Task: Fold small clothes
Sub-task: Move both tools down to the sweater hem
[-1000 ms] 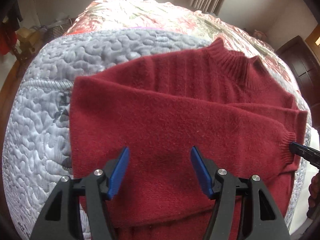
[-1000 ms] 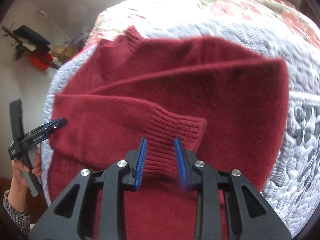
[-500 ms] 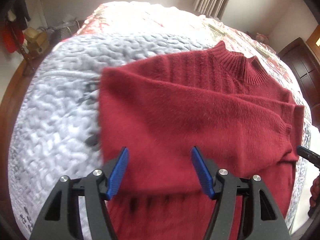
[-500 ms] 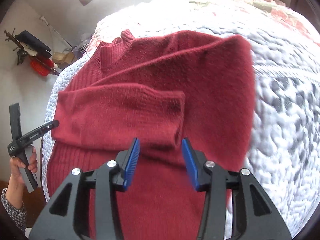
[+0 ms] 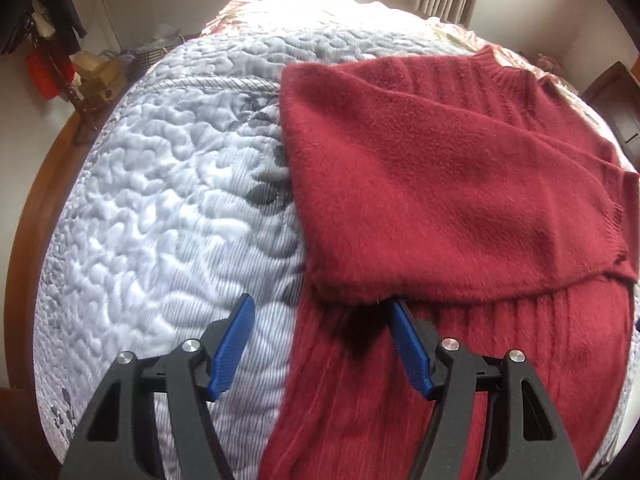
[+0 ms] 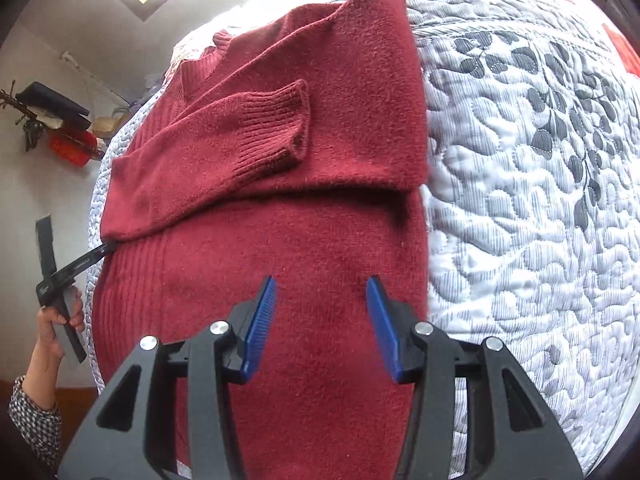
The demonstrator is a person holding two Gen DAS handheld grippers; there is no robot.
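The right gripper [image 6: 322,322] hangs wide open and empty above the lower body of the red sweater [image 6: 280,184], whose sleeves lie folded across its chest on the quilted bed cover [image 6: 520,200]. The left gripper [image 5: 320,340] is likewise spread wide, gripping nothing, at the sweater's [image 5: 460,200] edge.

The sweater [image 6: 328,152] is fuzzy matt knit with ribbed cuffs; the quilt [image 5: 168,184] beneath it is puckered, stitched cloth.
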